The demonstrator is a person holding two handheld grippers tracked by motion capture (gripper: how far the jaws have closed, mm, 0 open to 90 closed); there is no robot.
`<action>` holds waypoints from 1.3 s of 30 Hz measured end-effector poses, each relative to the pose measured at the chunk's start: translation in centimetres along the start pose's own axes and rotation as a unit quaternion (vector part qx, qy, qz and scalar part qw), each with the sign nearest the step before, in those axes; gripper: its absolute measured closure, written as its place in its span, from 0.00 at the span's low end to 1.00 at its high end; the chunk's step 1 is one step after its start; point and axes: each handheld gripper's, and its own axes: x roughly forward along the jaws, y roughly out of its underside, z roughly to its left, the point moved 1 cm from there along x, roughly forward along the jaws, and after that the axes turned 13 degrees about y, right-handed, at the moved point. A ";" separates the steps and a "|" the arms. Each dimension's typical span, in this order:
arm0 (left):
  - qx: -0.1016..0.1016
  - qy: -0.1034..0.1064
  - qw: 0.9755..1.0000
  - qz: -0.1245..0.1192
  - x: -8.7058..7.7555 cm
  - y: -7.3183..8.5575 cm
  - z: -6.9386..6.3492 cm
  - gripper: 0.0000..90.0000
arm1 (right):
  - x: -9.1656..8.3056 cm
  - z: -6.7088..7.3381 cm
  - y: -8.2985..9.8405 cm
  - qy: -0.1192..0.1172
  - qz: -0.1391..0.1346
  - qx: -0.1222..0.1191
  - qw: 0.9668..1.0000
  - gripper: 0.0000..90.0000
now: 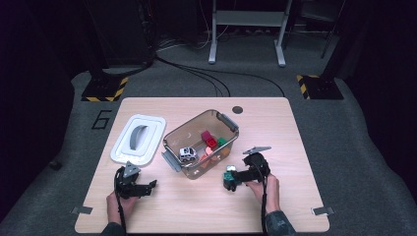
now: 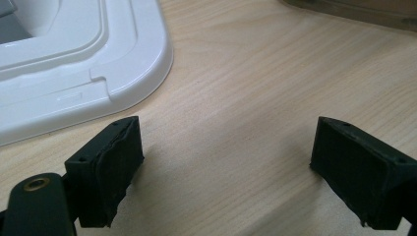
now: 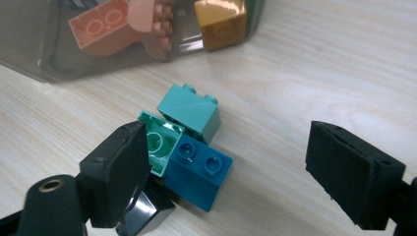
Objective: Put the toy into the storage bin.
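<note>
A small heap of toy bricks [image 1: 229,176] lies on the wooden table just in front of the clear bin [image 1: 231,127]. In the right gripper view the heap is a teal brick [image 3: 189,110], a blue brick [image 3: 199,172], a light green brick [image 3: 160,142] turned on its side, and a black piece [image 3: 147,214]. My right gripper [image 3: 238,169] stands open over them. Its left pad [image 3: 123,172] is right against the light green brick, and the right pad is well apart. My left gripper [image 2: 221,167] is open over bare wood, with nothing between its jaws, near the white lid [image 2: 74,64].
The bin holds a toy car [image 1: 187,154], a red brick [image 1: 209,139] and other pieces; an orange brick [image 3: 101,27] and a gold one [image 3: 221,19] show through its wall. The white lid [image 1: 138,138] lies to the bin's left. Bare wood runs along the table's front edge [image 1: 196,228].
</note>
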 end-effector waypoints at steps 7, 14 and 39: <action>0.000 0.000 1.000 0.000 0.0 0.0 0.0 0.13 | 1.1 0.6 0.6 0.012 0.003 0.011 1.000 0.20; 0.000 -0.001 1.000 -0.005 0.1 0.0 0.0 0.13 | 1.0 -0.5 1.5 0.030 0.015 0.019 0.999 0.24; -0.003 -0.002 1.000 -0.005 0.0 0.0 0.0 0.14 | 0.9 -1.1 1.5 0.028 0.018 -0.013 0.999 0.65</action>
